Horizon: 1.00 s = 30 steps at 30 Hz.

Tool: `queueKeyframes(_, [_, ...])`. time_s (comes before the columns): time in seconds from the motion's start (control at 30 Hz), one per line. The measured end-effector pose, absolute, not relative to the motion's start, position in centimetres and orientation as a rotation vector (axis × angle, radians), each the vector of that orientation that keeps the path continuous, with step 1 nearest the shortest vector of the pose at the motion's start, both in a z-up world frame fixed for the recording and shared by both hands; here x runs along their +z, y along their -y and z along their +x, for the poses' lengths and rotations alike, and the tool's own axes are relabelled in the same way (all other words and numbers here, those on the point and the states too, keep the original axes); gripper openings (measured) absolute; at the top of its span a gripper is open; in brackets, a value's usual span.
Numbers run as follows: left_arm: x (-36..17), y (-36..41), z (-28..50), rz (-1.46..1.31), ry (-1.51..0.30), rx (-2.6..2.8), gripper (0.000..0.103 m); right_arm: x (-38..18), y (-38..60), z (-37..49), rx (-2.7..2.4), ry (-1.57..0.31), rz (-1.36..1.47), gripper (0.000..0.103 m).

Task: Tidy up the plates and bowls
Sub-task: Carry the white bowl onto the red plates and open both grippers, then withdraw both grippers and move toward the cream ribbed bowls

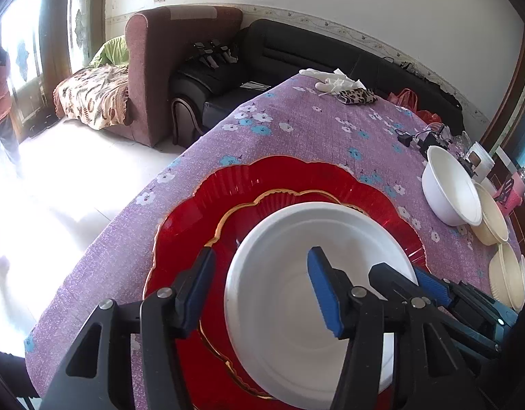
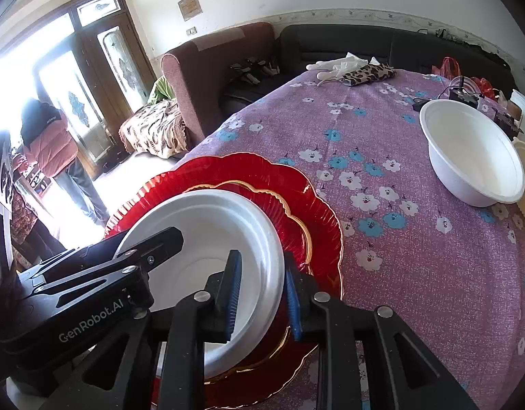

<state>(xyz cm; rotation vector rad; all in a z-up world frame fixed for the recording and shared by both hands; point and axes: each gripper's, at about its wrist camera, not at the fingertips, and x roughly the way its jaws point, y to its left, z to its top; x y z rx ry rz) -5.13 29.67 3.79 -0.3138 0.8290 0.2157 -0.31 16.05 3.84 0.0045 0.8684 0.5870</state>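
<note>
A white plate lies on a stack of red scalloped plates near the table's left edge. My left gripper is open, its fingers astride the white plate's near left rim. My right gripper has its jaws around the white plate's right rim with a gap on each side. It also shows in the left wrist view. The red plates show under it. A white bowl stands at the right.
Cream bowls and stacked cream bowls stand along the right edge. Gloves and a leopard cloth lie at the far end, cables and jars at the far right. The table drops off to the left. A person stands by the door.
</note>
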Motion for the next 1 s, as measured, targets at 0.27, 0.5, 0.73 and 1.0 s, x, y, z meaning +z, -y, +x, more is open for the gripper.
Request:
queueKeyframes(0.27, [5.6,-30.3,-6.6,-0.319,-0.772,0.266,0.069,5.3,-14.2,-0.8,0.581,-0.827,0.079,0.046])
queueKeyframes(0.5, [8.0,-29.5,-9.3,-0.287,-0.689,0.332,0.072,7.9,-11.5,-2.5,0.542,-0.725,0.077,0.055])
queueKeyframes(0.73, [10.7,-25.5,-11.3,-0.245,-0.609,0.269,0.084,8.9,-7.4,-4.3,0.485,-0.666,0.083,0.064])
queueKeyframes(1.0, [11.9,-20.7,-11.7,-0.215,-0.621,0.138,0.084,8.8,-0.8,-5.1,0.403,-0.651,0.147,0.064])
